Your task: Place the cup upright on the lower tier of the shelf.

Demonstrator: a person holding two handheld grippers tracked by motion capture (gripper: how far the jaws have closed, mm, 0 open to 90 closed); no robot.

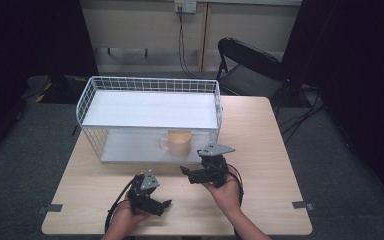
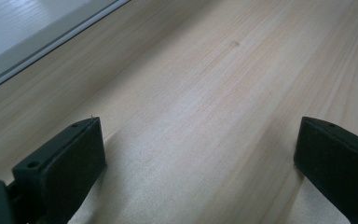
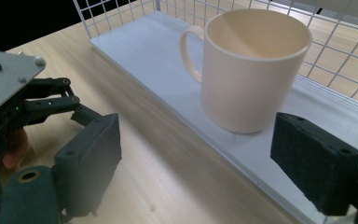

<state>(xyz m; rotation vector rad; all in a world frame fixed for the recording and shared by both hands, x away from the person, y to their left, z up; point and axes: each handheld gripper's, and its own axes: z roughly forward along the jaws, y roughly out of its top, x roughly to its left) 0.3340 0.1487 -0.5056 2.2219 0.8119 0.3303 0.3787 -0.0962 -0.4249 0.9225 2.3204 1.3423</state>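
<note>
A cream mug stands upright on the lower shelf of a white wire rack, near the shelf's front edge, with its handle to the left. My right gripper is just in front of the mug with its jaws open; the pads are on either side and short of the mug and do not touch it. My left gripper rests low over the bare wooden table, open, with nothing between its jaws. It also appears at the left of the right gripper view.
The rack has a white upper shelf and wire sides, and takes up the table's back left. A black folding chair stands behind the table. Bare wood lies to the right of the rack and along the front edge.
</note>
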